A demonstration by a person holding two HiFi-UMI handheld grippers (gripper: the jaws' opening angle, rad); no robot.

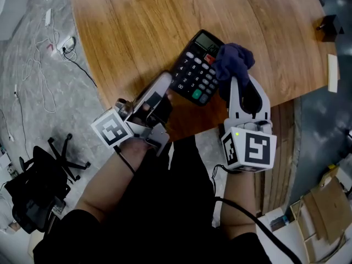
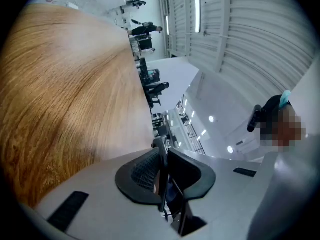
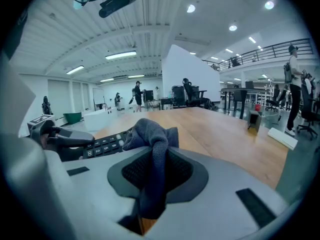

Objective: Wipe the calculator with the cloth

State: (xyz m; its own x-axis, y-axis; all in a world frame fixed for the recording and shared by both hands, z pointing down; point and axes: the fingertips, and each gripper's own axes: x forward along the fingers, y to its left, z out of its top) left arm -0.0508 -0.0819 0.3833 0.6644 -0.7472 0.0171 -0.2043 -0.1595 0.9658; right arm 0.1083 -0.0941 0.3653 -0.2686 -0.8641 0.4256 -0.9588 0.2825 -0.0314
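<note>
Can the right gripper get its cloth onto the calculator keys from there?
Probably yes: the cloth in the right gripper is at the right edge of the calculator, and nothing covers the keys.

Item count:
- Calculator [image 1: 197, 66]: one.
- Cloth [image 1: 234, 61]: one.
- Grippers: two, namely the left gripper [image 1: 166, 86] and the right gripper [image 1: 235, 84].
- Wooden surface [image 1: 143, 21]: one.
- Small dark block [image 1: 329, 26]: one.
- White strip [image 1: 333, 73]: one.
- Black chair [image 1: 41, 183] on the floor: one.

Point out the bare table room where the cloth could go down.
Free: the wide wood of the table left of and beyond the calculator, and the stretch between the cloth and the black block. Crowded: the near edge by the calculator.
</note>
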